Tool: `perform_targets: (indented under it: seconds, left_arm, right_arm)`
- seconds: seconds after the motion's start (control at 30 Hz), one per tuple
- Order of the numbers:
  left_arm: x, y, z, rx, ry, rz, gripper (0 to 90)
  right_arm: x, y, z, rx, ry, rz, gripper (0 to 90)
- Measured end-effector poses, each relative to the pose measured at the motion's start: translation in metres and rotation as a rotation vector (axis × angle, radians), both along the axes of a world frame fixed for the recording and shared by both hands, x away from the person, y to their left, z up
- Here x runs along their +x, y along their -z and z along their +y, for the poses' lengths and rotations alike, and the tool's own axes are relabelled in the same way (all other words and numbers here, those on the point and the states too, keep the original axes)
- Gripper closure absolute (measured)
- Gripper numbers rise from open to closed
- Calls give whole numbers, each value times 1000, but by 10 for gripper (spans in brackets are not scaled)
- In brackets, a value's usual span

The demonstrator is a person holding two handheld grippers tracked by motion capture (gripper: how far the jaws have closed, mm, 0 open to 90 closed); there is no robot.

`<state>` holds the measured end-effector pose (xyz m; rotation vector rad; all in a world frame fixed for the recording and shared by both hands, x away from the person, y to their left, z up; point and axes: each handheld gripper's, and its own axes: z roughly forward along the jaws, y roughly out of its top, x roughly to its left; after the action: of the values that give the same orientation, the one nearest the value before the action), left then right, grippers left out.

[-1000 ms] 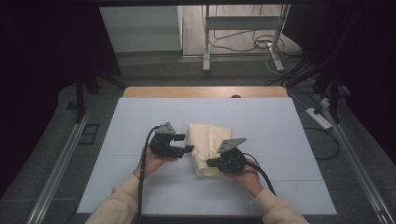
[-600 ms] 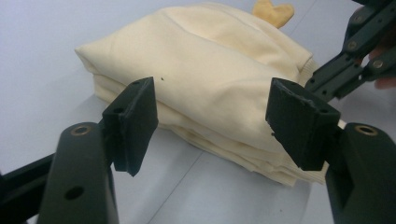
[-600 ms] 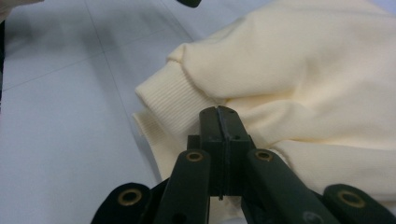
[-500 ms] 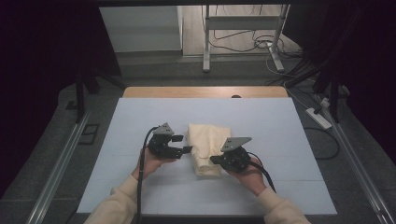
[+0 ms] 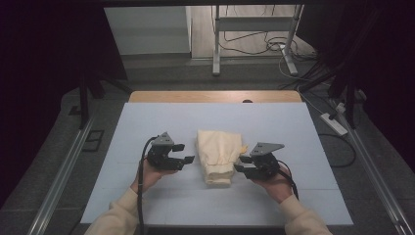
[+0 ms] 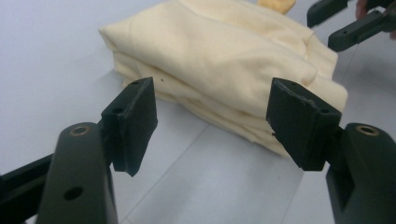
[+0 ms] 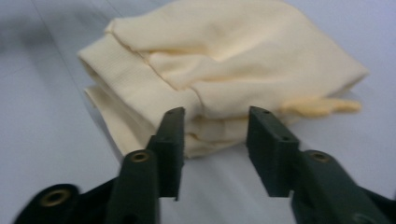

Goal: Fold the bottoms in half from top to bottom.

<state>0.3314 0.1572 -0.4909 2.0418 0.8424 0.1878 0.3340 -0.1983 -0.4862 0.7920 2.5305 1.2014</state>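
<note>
Now your folded cream garment (image 5: 219, 155) lies mid-tabletop (image 5: 147, 122), long axis twelve-to-six. Left hand-held gripper (image 5: 185, 153) open at its nine; right hand-held gripper (image 5: 242, 163), jaws just opened and empty, at four, nearer.

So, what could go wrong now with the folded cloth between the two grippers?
The right gripper has just been opening, its jaws close to the folded cream cloth with nothing between them; drawing back, a pad could snag the layered edge and undo the fold. A small yellowish piece sticks out at one side and may catch. The left gripper is open beside the stack; a careless push could slide it on the smooth mat.
</note>
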Motion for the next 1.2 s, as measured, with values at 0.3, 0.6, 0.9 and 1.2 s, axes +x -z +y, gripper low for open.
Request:
perform_targets:
  seconds: [0.3, 0.6, 0.9, 1.2]
  left_arm:
    - [-14, 8, 14, 24, -32, 12, 312]
    - [-32, 17, 29, 43, -58, 33, 307]
    - [-45, 24, 42, 49, -79, 51, 307]
    - [-45, 25, 44, 50, -79, 52, 305]
  right_arm:
    - [-3, 7, -25, -11, 42, 22, 391]
    - [-13, 13, -58, 15, 80, 18, 360]
    - [-19, 17, -77, 27, 125, 25, 341]
    - [-20, 18, -77, 34, 121, 16, 340]
